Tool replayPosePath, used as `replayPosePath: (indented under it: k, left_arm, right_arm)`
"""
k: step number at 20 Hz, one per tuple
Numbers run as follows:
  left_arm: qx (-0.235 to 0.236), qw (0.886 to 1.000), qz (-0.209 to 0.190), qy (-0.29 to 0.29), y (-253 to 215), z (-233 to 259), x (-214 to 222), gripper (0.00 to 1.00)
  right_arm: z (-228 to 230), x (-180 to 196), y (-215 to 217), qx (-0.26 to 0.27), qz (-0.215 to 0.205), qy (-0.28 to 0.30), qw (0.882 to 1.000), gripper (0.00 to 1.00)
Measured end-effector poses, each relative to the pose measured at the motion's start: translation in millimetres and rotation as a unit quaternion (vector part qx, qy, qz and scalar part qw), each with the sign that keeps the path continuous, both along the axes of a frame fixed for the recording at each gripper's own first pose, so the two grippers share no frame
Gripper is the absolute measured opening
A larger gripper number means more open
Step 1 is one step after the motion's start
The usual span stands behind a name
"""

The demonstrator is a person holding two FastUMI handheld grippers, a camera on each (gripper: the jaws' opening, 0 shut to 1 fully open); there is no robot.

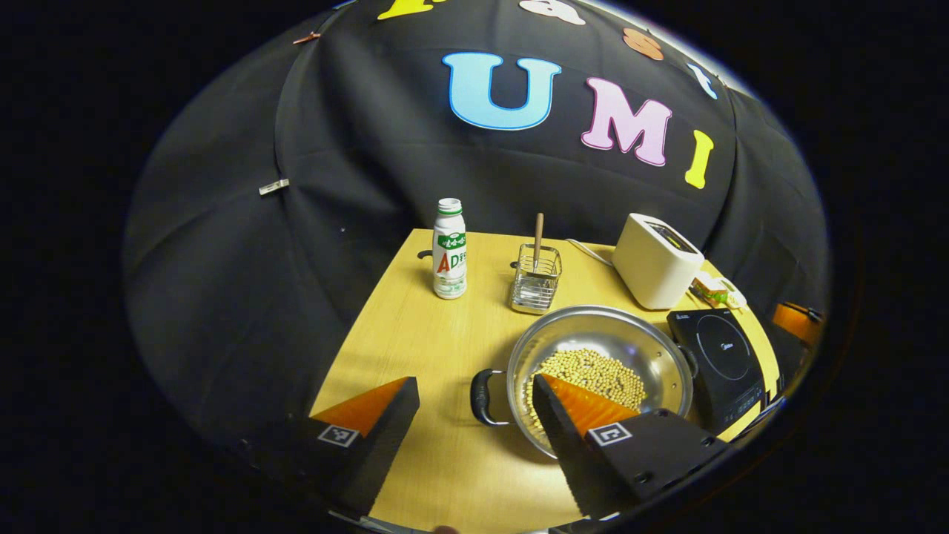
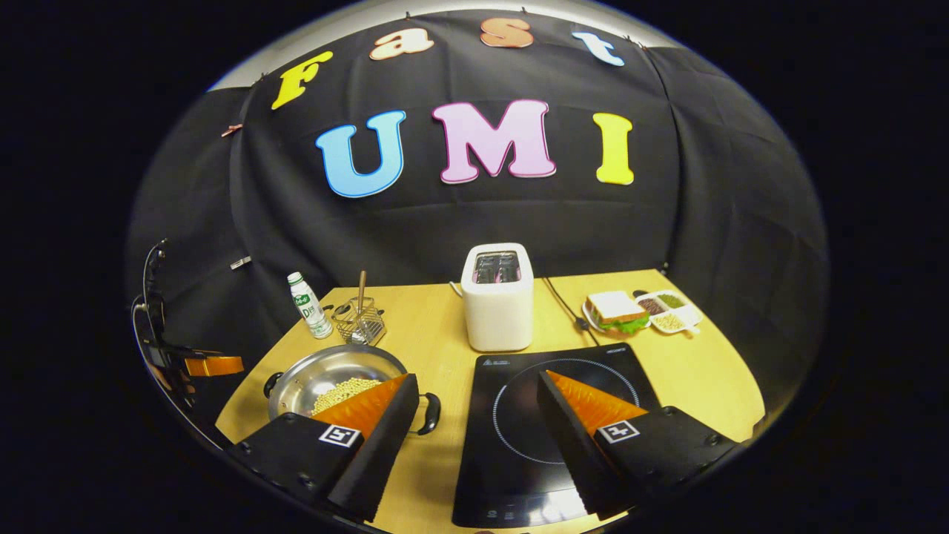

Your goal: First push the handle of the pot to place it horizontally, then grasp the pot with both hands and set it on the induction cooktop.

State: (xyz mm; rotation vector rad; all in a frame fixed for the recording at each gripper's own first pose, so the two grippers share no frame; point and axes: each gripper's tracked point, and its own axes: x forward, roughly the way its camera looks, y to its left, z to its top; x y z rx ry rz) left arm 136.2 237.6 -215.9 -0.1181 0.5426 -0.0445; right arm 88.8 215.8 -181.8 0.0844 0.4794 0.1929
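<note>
With both claws wide open and empty, we bring the left claw point(image 1: 474, 415) squarely around the pot point(image 1: 600, 356) handle point(image 1: 482, 397) just ahead, right claw point(image 2: 474, 415) opposite.

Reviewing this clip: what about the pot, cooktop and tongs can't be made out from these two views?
- Pot: in the left gripper view, the left tongs cover its near rim; its right handle is mostly hidden behind the rim.
- Pot, right gripper view: the right tongs cover its near right side.
- Induction cooktop: front controls too blurred to read; partly covered by a finger.
- Plate food: too small to identify.
</note>
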Motion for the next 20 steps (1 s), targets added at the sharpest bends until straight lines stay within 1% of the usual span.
replayPosePath:
  k: [1,4,7,11,16,17,18,19,20]
  left_arm:
    - [-0.009,1.0,-0.001,0.002,-2.9,-2.9,4.2,0.95]
    - [-0.014,1.0,-0.004,0.009,-3.0,-10.4,13.4,0.96]
    - [-0.009,1.0,-0.009,0.016,-3.4,-18.2,26.8,0.95]
    - [-0.006,0.999,-0.029,0.018,-12.5,-22.7,42.5,0.95]
    - [-0.015,0.999,-0.04,0.03,-25.4,-38.2,64.5,0.95]
    - [-0.018,0.998,-0.042,0.033,-28.7,-41.8,67.3,0.93]
    - [-0.022,0.998,-0.042,0.036,-30.5,-45.5,69.5,0.95]
    - [-0.024,0.998,-0.041,0.042,-30.6,-51.2,71.6,0.93]
    - [-0.023,0.998,-0.039,0.05,-29.8,-57.5,72.2,0.95]
  right_arm:
    - [-7.1,3.5,10.1,0.009,0.003,0.013,1.0,1.0]
    - [-27.8,10.6,38.3,0.028,0.014,0.048,0.998,0.99]
    - [-50.9,17.3,59.6,0.026,0.026,0.072,0.997,0.99]
    - [-81.2,24.5,69.5,0.022,0.032,0.103,0.994,0.99]
    - [-114.9,32.9,80.0,0.04,0.033,0.146,0.988,0.99]
    - [-122.6,33.0,81.4,0.041,0.034,0.158,0.986,0.99]
    - [-128.8,36.7,81.4,0.041,0.033,0.166,0.985,0.99]
    - [-134.4,38.9,82.6,0.042,0.032,0.172,0.984,0.99]
    - [-139.4,40.0,84.4,0.044,0.032,0.177,0.983,0.99]
